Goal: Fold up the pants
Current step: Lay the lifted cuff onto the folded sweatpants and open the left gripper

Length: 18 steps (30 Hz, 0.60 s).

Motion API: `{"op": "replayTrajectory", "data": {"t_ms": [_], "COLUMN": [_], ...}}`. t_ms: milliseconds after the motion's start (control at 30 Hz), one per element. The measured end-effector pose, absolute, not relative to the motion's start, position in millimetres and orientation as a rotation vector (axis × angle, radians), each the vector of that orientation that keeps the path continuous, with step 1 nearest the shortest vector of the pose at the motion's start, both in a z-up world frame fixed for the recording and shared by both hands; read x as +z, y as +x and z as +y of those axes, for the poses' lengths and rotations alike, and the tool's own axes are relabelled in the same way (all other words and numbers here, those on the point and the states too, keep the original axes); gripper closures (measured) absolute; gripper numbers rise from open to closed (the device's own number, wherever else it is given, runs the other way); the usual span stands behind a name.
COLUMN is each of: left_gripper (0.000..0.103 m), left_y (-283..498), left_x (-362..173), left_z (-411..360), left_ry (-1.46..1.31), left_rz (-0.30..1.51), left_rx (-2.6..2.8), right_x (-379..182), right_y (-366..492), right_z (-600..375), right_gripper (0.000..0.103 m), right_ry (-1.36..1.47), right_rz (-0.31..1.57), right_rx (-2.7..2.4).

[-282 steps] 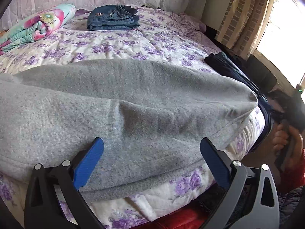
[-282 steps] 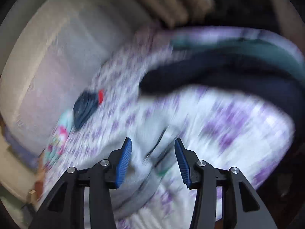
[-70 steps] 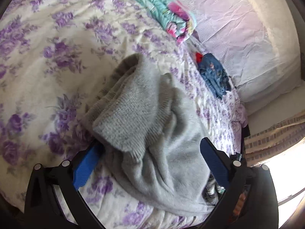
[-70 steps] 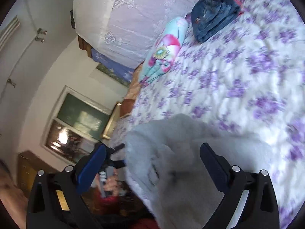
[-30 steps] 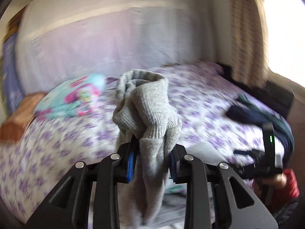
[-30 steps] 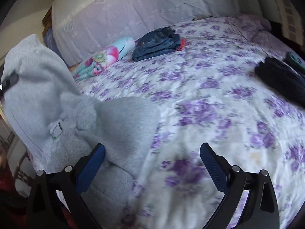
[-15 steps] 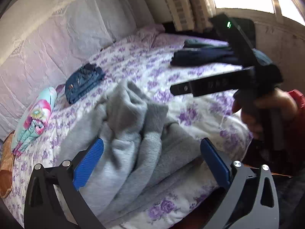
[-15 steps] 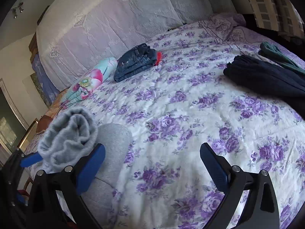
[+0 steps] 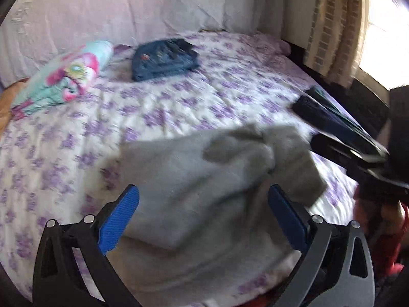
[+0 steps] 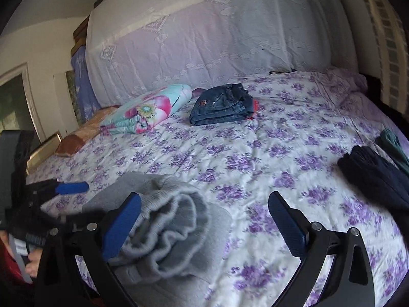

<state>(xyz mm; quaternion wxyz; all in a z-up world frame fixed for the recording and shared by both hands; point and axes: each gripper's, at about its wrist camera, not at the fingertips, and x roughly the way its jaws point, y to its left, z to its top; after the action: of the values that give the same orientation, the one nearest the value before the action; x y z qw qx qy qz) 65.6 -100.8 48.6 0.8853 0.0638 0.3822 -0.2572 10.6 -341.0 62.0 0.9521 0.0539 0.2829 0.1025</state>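
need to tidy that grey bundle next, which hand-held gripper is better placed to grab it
Left. Its hand-held gripper is open with the grey pants straight between its fingers; the right one is open mostly over bare bedspread, pants off to its left.

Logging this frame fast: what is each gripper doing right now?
Left gripper: jaws open, holding nothing, above the gray pants.
Right gripper: jaws open, holding nothing.

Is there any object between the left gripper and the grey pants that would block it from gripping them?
Nothing visible blocks it. The left gripper is open with the grey pants lying directly ahead on the bedspread; the folded jeans lie far behind.
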Motion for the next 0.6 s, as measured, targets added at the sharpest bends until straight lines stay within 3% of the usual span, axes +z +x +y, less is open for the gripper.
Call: {"op": "replayTrajectory", "data": {"t_ms": [133,300,600], "left_gripper": [0.004,0.004,0.005], "left_y": [55,26,27], "left_x": [-2,-12,24], "left_z": [-134,-145,-91], "left_ry": [0.295,0.363,0.129], "left_rz": [0.834,0.73,0.73], "left_rx": [-0.496,-0.453,-0.511], "right_x": [18,-18,59], "right_y": [24,13,6], "right_z": [-334,-366,-327], "right_gripper": [0.003,0.003,0.003], "right_ry": [-0.001,0.203,0.011], "right_rz": [0.729,0.755,0.577], "right_rx": [0.129,0.183,0.168]}}
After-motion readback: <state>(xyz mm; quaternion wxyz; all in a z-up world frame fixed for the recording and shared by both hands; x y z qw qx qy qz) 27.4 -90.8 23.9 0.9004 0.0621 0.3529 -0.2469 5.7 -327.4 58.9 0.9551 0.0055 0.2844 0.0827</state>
